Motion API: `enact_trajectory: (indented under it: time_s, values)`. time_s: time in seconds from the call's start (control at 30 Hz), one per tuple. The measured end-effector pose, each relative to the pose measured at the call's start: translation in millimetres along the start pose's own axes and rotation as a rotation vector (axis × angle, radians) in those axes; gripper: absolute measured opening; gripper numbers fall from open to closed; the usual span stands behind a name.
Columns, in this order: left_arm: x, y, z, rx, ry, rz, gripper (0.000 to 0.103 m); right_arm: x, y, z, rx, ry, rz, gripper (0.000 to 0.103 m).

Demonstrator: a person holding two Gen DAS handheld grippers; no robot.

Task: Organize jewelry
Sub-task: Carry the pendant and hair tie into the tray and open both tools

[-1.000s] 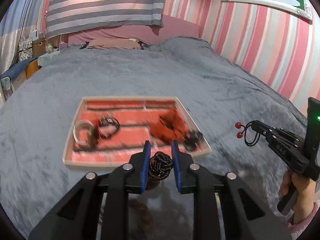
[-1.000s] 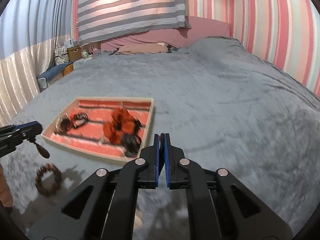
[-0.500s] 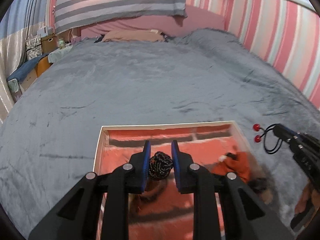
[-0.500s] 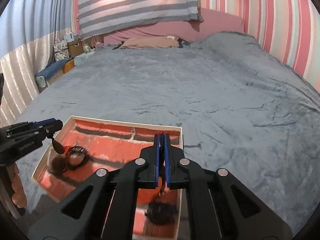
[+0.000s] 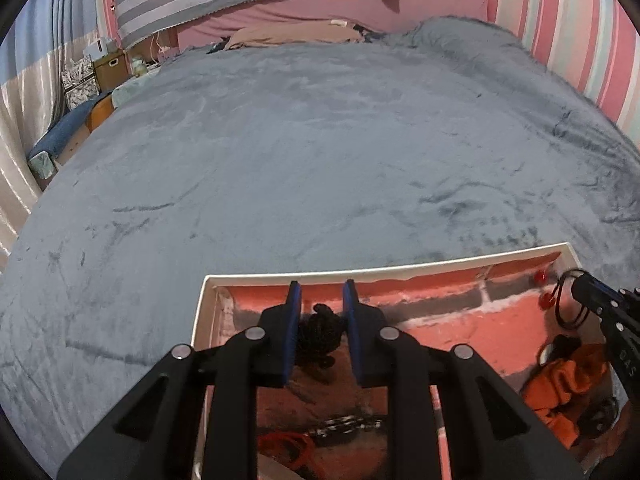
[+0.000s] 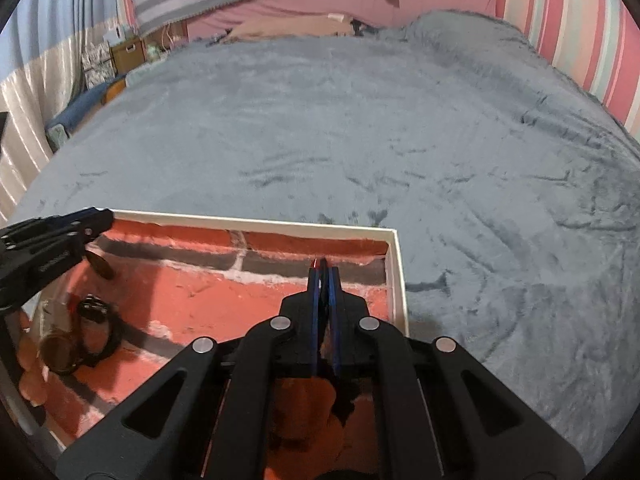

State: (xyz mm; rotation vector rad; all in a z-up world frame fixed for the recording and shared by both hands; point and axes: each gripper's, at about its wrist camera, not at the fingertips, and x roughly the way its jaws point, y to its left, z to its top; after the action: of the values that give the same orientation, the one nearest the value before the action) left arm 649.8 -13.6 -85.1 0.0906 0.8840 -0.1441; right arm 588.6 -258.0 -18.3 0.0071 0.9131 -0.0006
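My left gripper is shut on a dark braided bracelet and holds it over the left end of the white tray with a red brick-pattern floor. My right gripper is shut on a black cord with red beads that hangs over the tray's right end; in the right wrist view only a red tip shows between the pads. The left gripper also shows in the right wrist view, with a dark pendant hanging under it.
In the tray lie an orange cloth piece, a chain, a black ring-shaped bracelet and a brown bead bracelet. The tray rests on a grey fleece bed cover. Striped walls stand behind and to the right.
Both grippers have moved forward from beside the tray to above it, carrying their pieces. The tray now fills the lower part of both views.
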Motion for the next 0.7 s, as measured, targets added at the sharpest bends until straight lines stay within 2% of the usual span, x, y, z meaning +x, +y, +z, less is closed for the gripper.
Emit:
enact_trajectory:
  time_s: [0.13,0.2,0.23,0.27,0.3,0.37,0.43,0.5,0.6,0.67,0.7]
  values:
    - [5,6,-3,0.002,0.039,0.004,0.025,17,-3,3,0.013,0.064,0.012,0.006]
    - [7,11,-5,-0.003,0.06,0.016,0.041,23,-3,4,0.019,0.103,0.031,0.007]
    - [5,11,-6,0.0,0.054,0.022,0.052,23,-3,5,0.018,0.112,0.035,0.015]
    - [1,11,-7,0.006,0.041,0.029,0.057,22,-4,5,0.017,0.113,0.033,0.028]
    - [-3,11,-7,0.011,0.029,0.034,0.058,19,-4,6,0.016,0.106,0.032,0.032]
    - [-15,11,-7,0.01,0.018,0.012,0.064,9,-5,7,0.017,0.081,0.04,0.048]
    - [-27,10,-5,0.002,0.003,-0.001,0.068,0,-7,8,0.029,0.066,0.085,0.057]
    - [-44,9,-3,-0.009,-0.022,-0.013,0.068,-13,-10,7,0.031,0.05,0.105,0.058]
    - [-72,8,-1,-0.021,-0.067,-0.036,0.074,-39,-13,5,0.024,0.001,0.117,0.073]
    - [-99,8,-7,-0.02,-0.113,-0.039,0.085,-64,-17,-1,0.013,-0.042,0.13,0.084]
    - [-115,8,-15,-0.019,-0.144,-0.038,0.086,-74,-18,-4,0.005,-0.056,0.131,0.087]
